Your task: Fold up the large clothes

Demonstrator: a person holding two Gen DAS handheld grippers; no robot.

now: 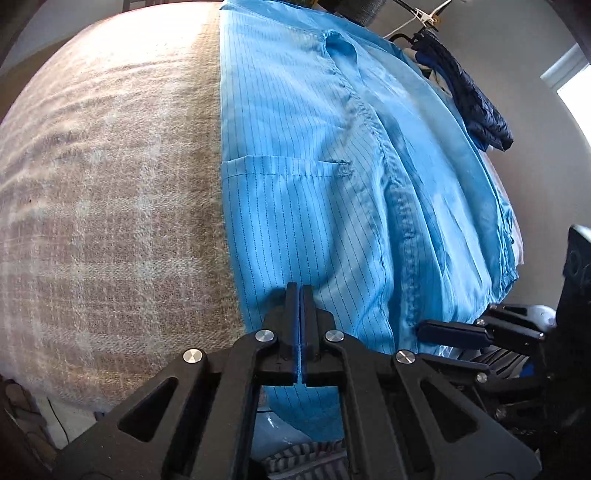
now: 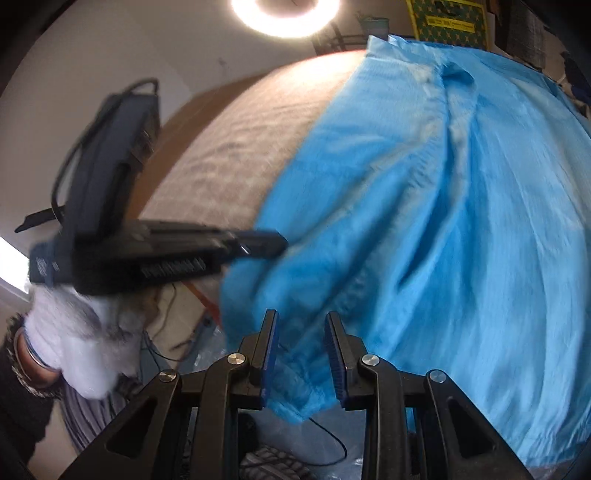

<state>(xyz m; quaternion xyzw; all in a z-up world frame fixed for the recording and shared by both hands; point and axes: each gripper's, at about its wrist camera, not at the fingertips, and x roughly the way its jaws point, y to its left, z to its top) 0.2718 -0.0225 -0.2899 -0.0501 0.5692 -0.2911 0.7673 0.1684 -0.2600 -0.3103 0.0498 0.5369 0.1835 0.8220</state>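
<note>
The big blue coat is lying long-ways on the bed, running away from both tongs, w/ its near hem hanging off; left tongs are pinched shut on the hem, right tongs are apart around the corner.

Beige plaid blanket covers the work surface. Dark navy quilted garment hangs at the far right, white hanger above it. Ring light glows overhead on the ceiling, yellow patterned box beyond the surface. Cables on floor below.
</note>
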